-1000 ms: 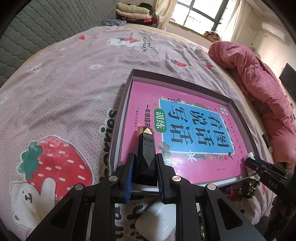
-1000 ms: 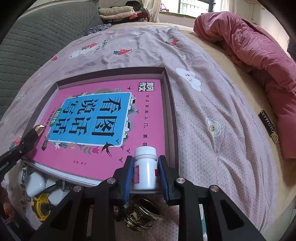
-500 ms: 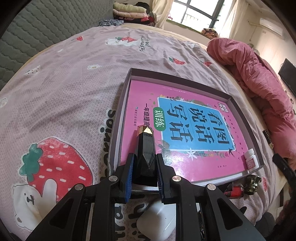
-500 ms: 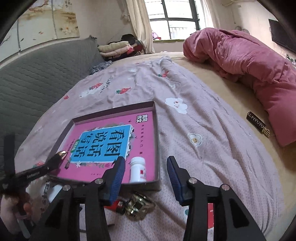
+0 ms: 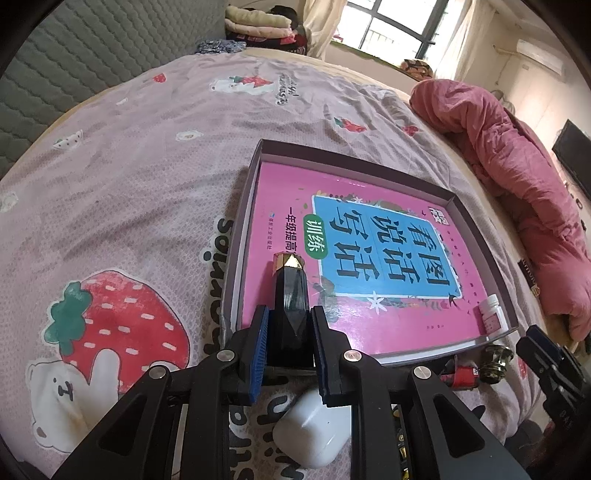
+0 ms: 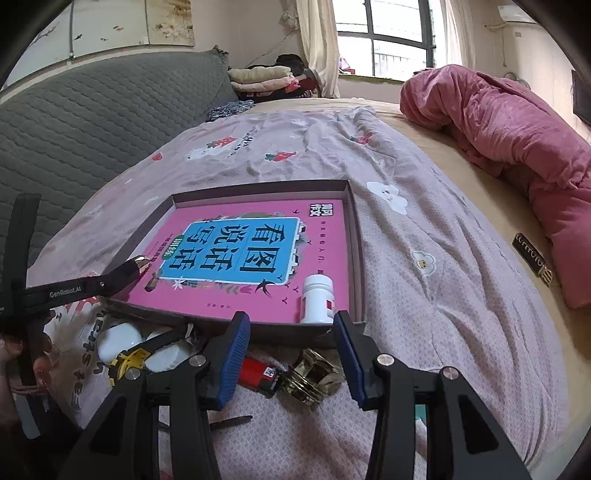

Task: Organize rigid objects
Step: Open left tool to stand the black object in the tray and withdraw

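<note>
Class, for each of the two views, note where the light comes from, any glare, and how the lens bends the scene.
Left wrist view: window overexposed at top, black bottle in the left tool shows faceted glints, bed curves and corners go dark. Right wrist view: window blown out, headboard bows, open right tool is sharp.

One tray (image 6: 356, 236), one book (image 6: 258, 254), one white bottle (image 6: 317, 299) (upright) — and one black faceted bottle (image 5: 290, 314).

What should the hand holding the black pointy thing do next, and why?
Probably lower it into the box and let go. The left gripper holds the black faceted piece above the pink book, and the white bottle already stands inside.
</note>
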Demonstrator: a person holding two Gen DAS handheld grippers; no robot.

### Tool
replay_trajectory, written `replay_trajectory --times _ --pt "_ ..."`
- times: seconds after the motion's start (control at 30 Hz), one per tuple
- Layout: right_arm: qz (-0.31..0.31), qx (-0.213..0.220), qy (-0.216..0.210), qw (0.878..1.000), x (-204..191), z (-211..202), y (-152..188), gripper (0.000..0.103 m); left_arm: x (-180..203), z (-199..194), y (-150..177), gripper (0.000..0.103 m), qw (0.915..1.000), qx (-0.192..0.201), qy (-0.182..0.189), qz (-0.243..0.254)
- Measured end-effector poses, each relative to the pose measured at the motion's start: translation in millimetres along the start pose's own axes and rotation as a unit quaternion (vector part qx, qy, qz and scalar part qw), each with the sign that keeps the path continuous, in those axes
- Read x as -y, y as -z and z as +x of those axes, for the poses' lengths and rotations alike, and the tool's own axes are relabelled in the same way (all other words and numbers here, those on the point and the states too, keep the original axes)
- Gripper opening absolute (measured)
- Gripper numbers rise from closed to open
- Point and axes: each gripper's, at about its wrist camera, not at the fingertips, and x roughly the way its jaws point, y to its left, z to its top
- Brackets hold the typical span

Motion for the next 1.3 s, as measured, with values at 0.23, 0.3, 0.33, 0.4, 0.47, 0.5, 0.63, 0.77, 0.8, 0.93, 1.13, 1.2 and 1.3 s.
replay_trajectory --times 0.23,0.3,0.33,0.4,0.47,0.5,0.63,0.77,0.8,0.93,1.13,1.2,1.3 --pt "0.009 0.005 0.008 1.0 6.2 -3.8 1.1 0.047 0.4 -5.0 1.8 0.023 1.0 0.003 -0.003 0.006" --pt "0.009 0.005 0.007 1.0 6.3 -5.2 1.0 0.047 0.6 -6.4 2.4 0.023 1.0 0.004 -0.004 0.007" --pt "0.01 0.006 0.007 1.0 6.8 -5.4 1.1 0.047 0.8 -7.2 2.5 0.023 1.0 0.005 -0.004 0.007" --pt "0.01 0.006 0.007 1.0 7.5 -6.1 1.4 0.047 0.5 -9.3 2.8 0.023 1.0 0.006 -0.003 0.006" --pt "0.01 0.007 0.008 1.0 7.7 -7.4 1.0 0.047 -0.4 -12.6 3.2 0.023 1.0 0.007 0.0 0.003" --pt "0.01 0.011 0.007 1.0 7.8 -9.1 0.6 0.047 -0.8 -15.0 3.7 0.023 1.0 0.009 0.003 0.001" --pt "0.008 0.015 0.007 1.0 6.7 -11.9 0.2 0.047 0.6 -25.8 3.1 0.024 0.9998 0.017 0.008 0.001" --pt "0.005 0.016 0.006 1.0 5.2 -13.7 0.9 0.048 3.7 -33.3 2.7 0.032 0.9997 0.021 0.01 0.005" --pt "0.004 0.018 0.006 1.0 4.9 -14.8 0.8 0.048 4.2 -34.5 3.1 0.034 0.9997 0.022 0.009 0.006" --pt "0.003 0.021 0.006 1.0 4.9 -17.1 0.2 0.053 5.6 -40.2 5.9 0.038 0.9997 0.022 0.011 0.005" --pt "0.004 0.022 0.004 1.0 5.8 -18.2 0.5 0.054 9.8 -49.2 7.7 0.047 0.9995 0.025 0.011 0.014" --pt "0.001 0.021 0.003 1.0 5.7 -19.0 1.4 0.054 10.9 -51.7 8.5 0.051 0.9996 0.023 0.01 0.015" --pt "-0.004 0.02 0.001 1.0 4.1 -19.9 3.4 0.054 14.1 -58.5 10.1 0.057 0.9994 0.027 0.007 0.021"
